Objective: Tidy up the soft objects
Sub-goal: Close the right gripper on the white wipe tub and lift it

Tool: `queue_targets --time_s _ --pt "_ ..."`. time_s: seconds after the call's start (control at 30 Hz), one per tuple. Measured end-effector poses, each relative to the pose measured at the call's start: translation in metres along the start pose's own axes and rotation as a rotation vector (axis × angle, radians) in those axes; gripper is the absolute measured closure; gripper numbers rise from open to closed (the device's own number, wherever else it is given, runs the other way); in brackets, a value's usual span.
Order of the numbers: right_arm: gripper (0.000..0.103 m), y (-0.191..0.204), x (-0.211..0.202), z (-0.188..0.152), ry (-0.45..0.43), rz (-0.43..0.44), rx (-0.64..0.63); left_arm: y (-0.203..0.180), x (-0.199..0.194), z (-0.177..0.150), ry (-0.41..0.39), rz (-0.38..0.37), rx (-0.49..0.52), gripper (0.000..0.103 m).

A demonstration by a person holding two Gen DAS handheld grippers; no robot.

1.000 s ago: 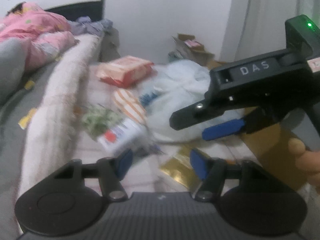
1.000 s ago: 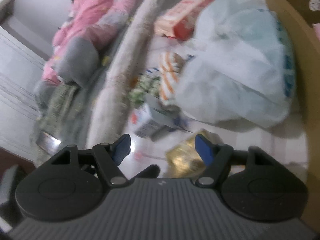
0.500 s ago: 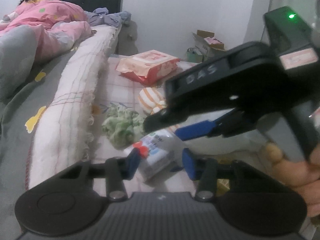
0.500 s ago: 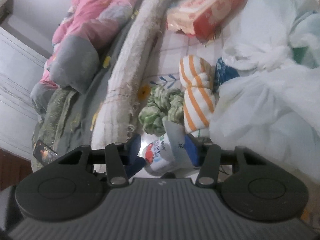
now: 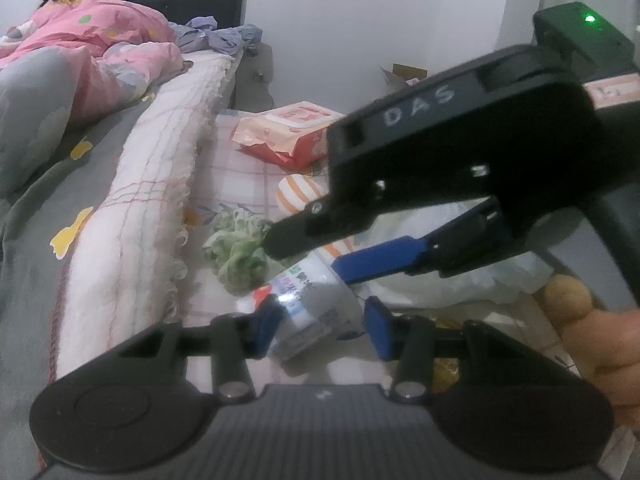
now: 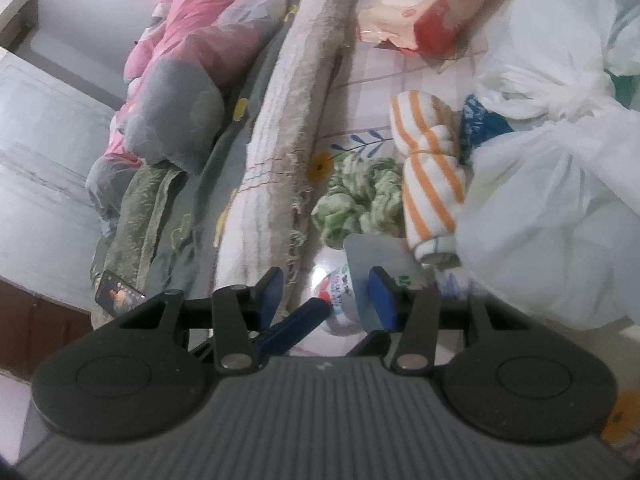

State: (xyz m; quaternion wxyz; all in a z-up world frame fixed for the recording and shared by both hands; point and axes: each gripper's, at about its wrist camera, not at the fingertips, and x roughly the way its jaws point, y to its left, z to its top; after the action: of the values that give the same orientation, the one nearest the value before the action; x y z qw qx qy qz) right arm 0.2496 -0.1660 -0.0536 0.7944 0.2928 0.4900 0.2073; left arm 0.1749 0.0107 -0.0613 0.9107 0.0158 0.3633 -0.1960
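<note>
Left wrist view: my left hand-held gripper (image 5: 322, 326) gapes around the tissue pack (image 5: 308, 312) on the checked mat by the bed's edge; right hand-held gripper (image 6: 326, 294), open too, seemingly steadying it.

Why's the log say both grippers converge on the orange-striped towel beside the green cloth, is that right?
Not the towel. Both wrist views show the left gripper and right gripper converging on the tissue pack beside the green cloth; the orange-striped towel lies beyond.
</note>
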Motion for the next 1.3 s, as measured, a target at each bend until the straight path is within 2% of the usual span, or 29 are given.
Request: queue_targets --time_s 0.33,0.6,0.73,0.83,0.93,1.07,1.3 --pt "0.056 0.026 0.002 -0.01 0.05 0.074 -0.022 0.013 -0.018 -0.012 0.009 -0.015 -0.04 0.055" --pt "0.055 0.038 0.018 -0.023 0.127 0.155 -0.024 0.021 -0.037 -0.028 -0.013 0.06 -0.009 0.05" --pt "0.055 0.037 0.004 -0.018 0.078 0.176 -0.022 0.023 -0.037 -0.027 -0.02 0.088 0.006 0.049" --pt "0.055 0.03 -0.007 -0.008 0.014 0.131 -0.013 0.022 -0.034 -0.022 -0.034 0.104 0.025 0.044" --pt "0.056 0.013 -0.006 0.0 -0.008 0.08 0.025 0.02 -0.028 -0.015 -0.046 0.126 0.047 0.037" --pt "0.057 -0.006 0.01 0.004 0.016 0.064 0.093 0.018 -0.011 -0.009 -0.018 0.13 0.072 0.036" --pt "0.066 -0.024 0.037 0.008 0.056 0.078 0.151 0.016 0.007 -0.007 -0.003 0.134 0.083 0.037"
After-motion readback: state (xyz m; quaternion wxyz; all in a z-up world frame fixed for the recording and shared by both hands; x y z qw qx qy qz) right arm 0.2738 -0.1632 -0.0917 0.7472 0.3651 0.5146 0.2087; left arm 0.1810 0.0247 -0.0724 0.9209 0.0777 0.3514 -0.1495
